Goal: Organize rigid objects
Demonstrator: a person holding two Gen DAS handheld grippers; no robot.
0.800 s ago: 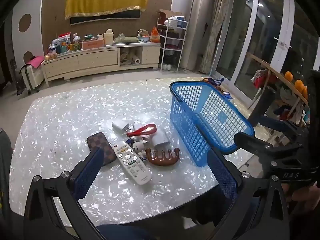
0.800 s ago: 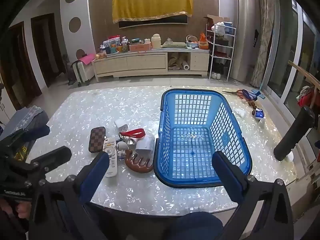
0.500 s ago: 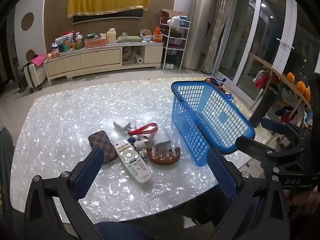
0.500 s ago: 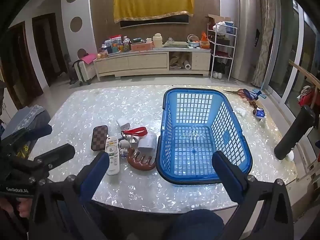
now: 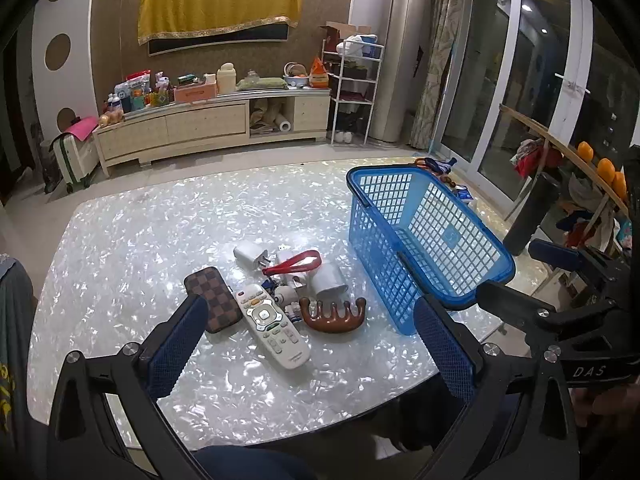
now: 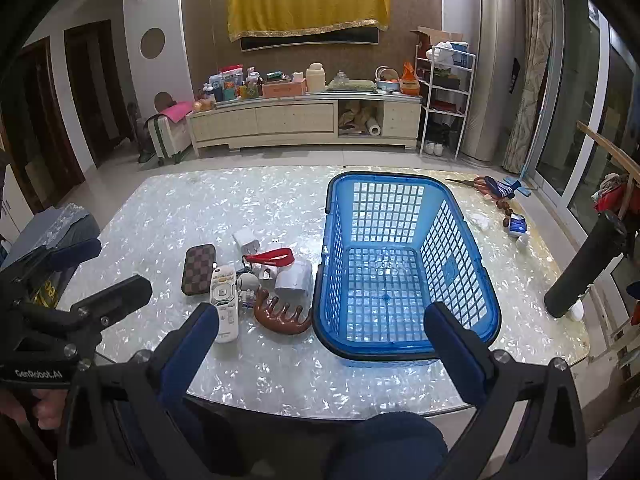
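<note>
Clutter, a white remote [image 5: 273, 323] and brown comb [image 5: 334, 316] among it, lay on the surface [image 5: 160, 232] beside the blue basket [image 6: 404, 264]; left claw [image 5: 312, 344] and right claw [image 6: 332, 344] gaped wide, empty.

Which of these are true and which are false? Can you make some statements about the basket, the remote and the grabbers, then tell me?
1. The blue basket has nothing in it. True.
2. The white remote lies inside the basket. False: it lies on the table, left of the basket.
3. The left gripper is squeezing the checkered case. False: its jaws stand wide open and hold nothing.
4. The brown comb-shaped thing lies between the remote and the basket. True.
5. The right gripper is open. True.
6. The red strap hangs over the basket rim. False: it lies on the table among the small items.
</note>
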